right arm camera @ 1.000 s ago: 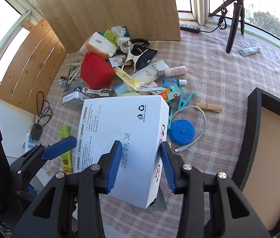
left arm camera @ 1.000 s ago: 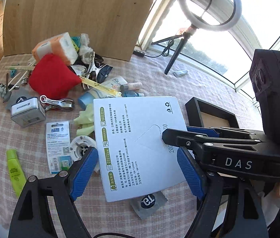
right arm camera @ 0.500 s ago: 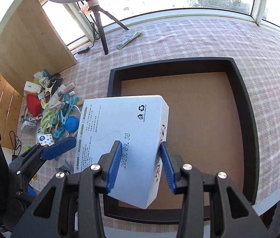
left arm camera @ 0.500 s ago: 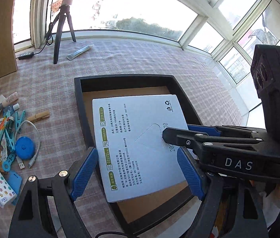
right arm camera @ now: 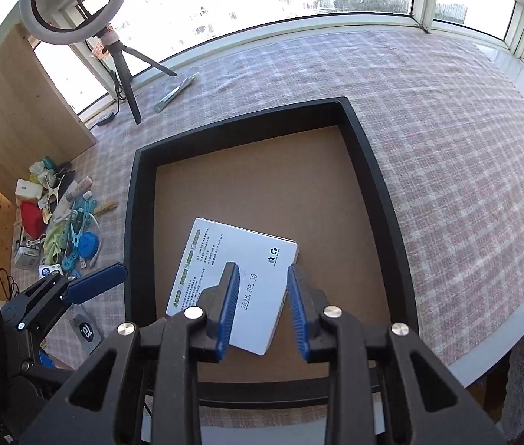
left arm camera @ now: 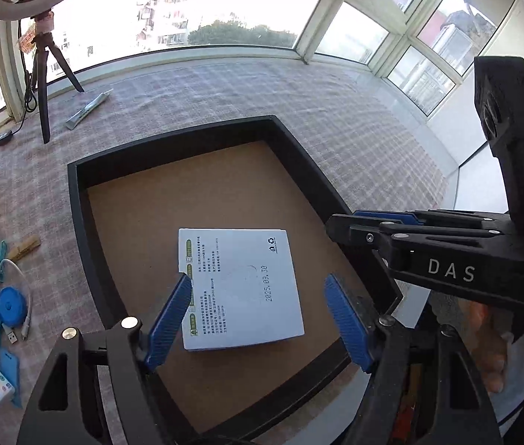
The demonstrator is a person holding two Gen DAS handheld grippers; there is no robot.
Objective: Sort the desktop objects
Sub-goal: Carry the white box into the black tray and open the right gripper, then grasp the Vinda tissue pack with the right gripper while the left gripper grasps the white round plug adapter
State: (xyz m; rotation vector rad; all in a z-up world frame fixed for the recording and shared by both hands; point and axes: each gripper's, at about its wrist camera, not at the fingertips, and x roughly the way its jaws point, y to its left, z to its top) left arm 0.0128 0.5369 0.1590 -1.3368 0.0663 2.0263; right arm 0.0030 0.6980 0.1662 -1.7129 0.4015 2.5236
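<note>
One white box (left arm camera: pixel 241 285) now lies flat in the near half of the black tray (left arm camera: pixel 76 200), free of both tongs. Your right tongs (right arm camera: pixel 264 311) have just been narrowing, empty; the left tongs (left arm camera: pixel 258 320) stand wide. Lift both straight up before heading back to the pile (right arm camera: pixel 61 233) at the left.

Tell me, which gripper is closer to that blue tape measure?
Left. The left gripper hangs at the black tray's side nearest the blue tape measure; the right gripper is farther over the tray, above the white box. Both jaws just closed somewhat, gripping nothing.
</note>
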